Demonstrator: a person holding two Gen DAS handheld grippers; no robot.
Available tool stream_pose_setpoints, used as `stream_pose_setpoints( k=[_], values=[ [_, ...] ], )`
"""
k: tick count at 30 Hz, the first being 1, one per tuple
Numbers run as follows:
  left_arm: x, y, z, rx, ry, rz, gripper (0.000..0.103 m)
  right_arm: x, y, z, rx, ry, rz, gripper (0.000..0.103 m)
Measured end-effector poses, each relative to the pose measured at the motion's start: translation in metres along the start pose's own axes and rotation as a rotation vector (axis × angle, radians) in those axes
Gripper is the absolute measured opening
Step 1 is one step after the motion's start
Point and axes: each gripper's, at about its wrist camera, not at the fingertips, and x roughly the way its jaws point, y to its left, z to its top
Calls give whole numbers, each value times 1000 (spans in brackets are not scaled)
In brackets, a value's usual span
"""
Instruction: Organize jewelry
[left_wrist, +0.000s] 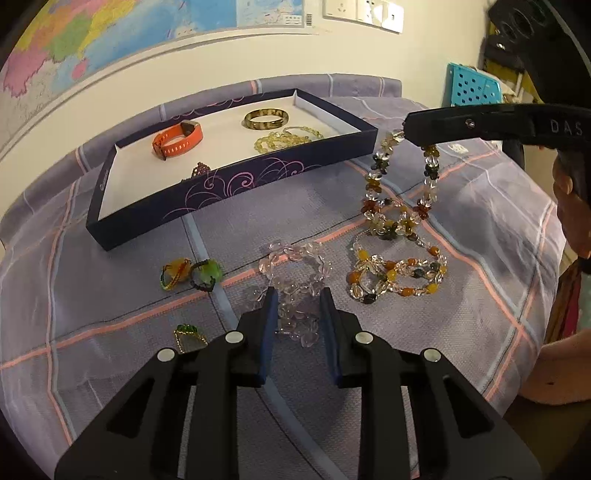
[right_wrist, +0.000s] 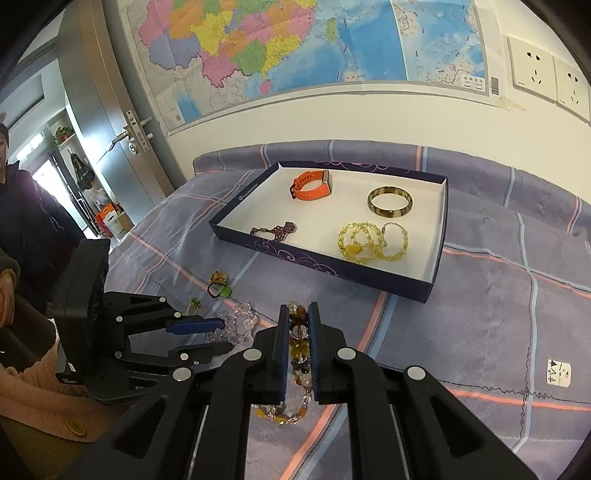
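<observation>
A dark box lid tray lies on the bed. It holds an orange watch band, a gold bangle, yellow bead bracelets and a dark beaded piece. My right gripper is shut on a multicoloured bead necklace, lifting its upper part while its lower part lies on the sheet. My left gripper is open around a clear pink crystal necklace.
Green and yellow rings and a small green pendant lie on the plaid sheet. A wall with a map stands behind the bed. A person stands at the left by a door.
</observation>
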Motion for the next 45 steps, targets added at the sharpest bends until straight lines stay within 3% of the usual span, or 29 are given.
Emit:
stream_pose_setpoints(
  k=[11,12,13,15,22,25,29,31,34,35,37,42,45],
  values=[
    [-19,19,17,-137,-63,-146,23,-12,4,17,-23,-42,9,8],
    [-21,20,19,-142,-71,-149,19,-13,4,19,-26,-46,7,8],
    [-23,23,23,-153,-80,-158,4,-14,4,21,-27,-49,9,8],
    [-27,31,33,-181,-95,-196,1,-15,4,27,-35,-60,5,8],
    [-35,40,57,-153,-134,-188,1,-17,6,42,-45,-86,13,8],
    [-32,34,49,-120,-106,-200,19,-16,6,44,-53,-89,16,8],
    [-18,24,26,-80,-38,-210,27,-15,6,42,-49,-85,21,8],
    [-15,20,17,-72,-15,-213,40,-13,4,40,-43,-79,24,8],
    [-12,6,6,-17,2,-171,41,-10,2,37,-32,-69,25,8],
    [-10,3,4,-3,10,-161,41,-9,1,37,-30,-70,29,0],
    [-5,-4,0,26,28,-136,41,-9,0,38,-26,-70,31,0],
    [1,0,1,14,26,-83,20,-5,-2,36,-26,-56,20,0],
    [0,7,4,-25,24,-110,19,7,-11,27,-15,-1,-9,6]
  ],
)
